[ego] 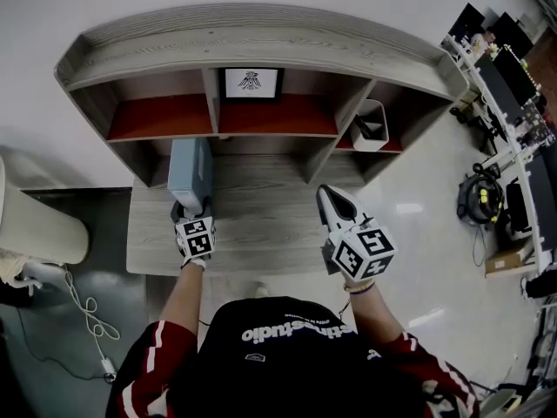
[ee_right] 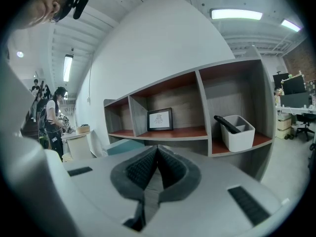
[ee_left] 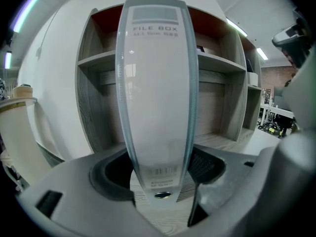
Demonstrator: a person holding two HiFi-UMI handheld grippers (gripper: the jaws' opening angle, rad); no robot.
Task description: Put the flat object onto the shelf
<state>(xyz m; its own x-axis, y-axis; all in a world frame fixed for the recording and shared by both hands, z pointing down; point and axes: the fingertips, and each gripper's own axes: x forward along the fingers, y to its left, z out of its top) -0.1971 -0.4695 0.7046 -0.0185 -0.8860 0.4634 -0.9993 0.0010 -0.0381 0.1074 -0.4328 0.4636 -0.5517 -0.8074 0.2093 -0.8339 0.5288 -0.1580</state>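
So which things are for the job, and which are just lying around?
For the job: file box, left hand-held gripper open around it, wooden shelf.
Just lying about: framed picture, white bin, shut right hand-held gripper.
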